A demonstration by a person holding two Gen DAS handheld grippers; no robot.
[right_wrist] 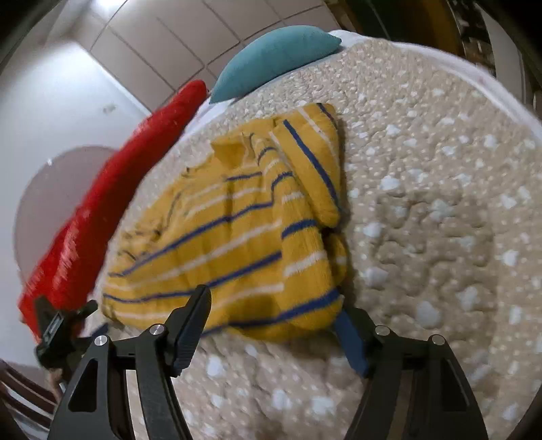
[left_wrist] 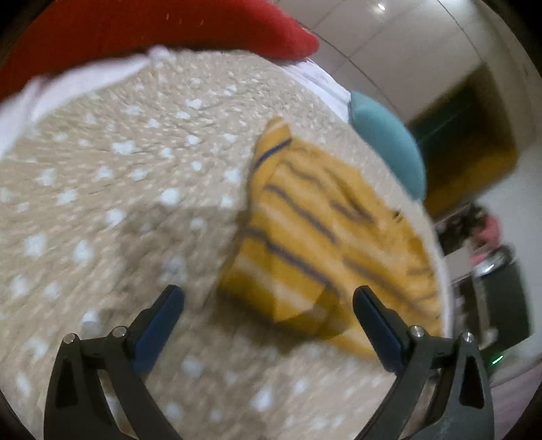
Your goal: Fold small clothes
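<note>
Here, in the left wrist view, the left gripper (left_wrist: pixel 269 304) hangs with its jaws spread wide and nothing between them, above a beige bedspread (left_wrist: pixel 118 203) dotted with white. The task's garment, a small yellow striped shirt (left_wrist: pixel 315 237), lies partly folded on the bedspread, just ahead and slightly right of the fingers. A red pillow (left_wrist: pixel 169 23) sits at the far edge and a teal cushion (left_wrist: pixel 389 142) beyond the shirt. This view is blurred, but it alone shows the room to the right, with dark furniture.

In the right wrist view, the right gripper (right_wrist: pixel 274 325) is open too, its fingers straddling the shirt's (right_wrist: pixel 237 220) near hem without visibly pinching it. Only here can the folded-over sleeve and collar be made out sharply, and the other gripper appears at lower left.

To fold well, each gripper should probably close on one hem corner, lift both evenly, and lay the edge flat toward the collar, keeping stripes aligned.
</note>
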